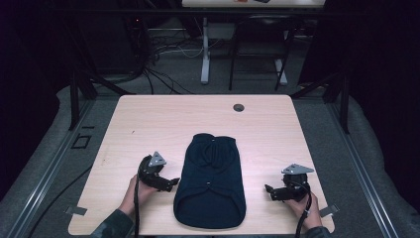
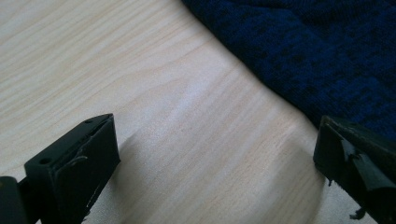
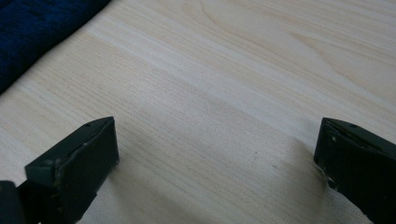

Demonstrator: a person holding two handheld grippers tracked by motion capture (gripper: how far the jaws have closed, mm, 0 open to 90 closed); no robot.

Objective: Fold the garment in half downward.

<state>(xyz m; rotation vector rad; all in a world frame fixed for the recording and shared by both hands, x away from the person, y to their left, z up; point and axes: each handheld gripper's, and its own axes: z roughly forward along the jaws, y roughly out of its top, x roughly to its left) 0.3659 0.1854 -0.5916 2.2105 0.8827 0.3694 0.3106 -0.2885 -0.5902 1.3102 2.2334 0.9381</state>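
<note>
A dark navy knitted garment lies flat in the near middle of the light wooden table. My left gripper rests just left of the garment's edge, jaws wide apart, nothing between them. In the left gripper view the navy knit fills the upper right, close to the right jaw. My right gripper sits on the table to the garment's right, a small gap away, open and empty. The right gripper view has a corner of the knit at upper left.
A round cable hole sits near the table's far edge. Beyond the table stand desk legs and loose cables on the floor. Black frame posts flank the table.
</note>
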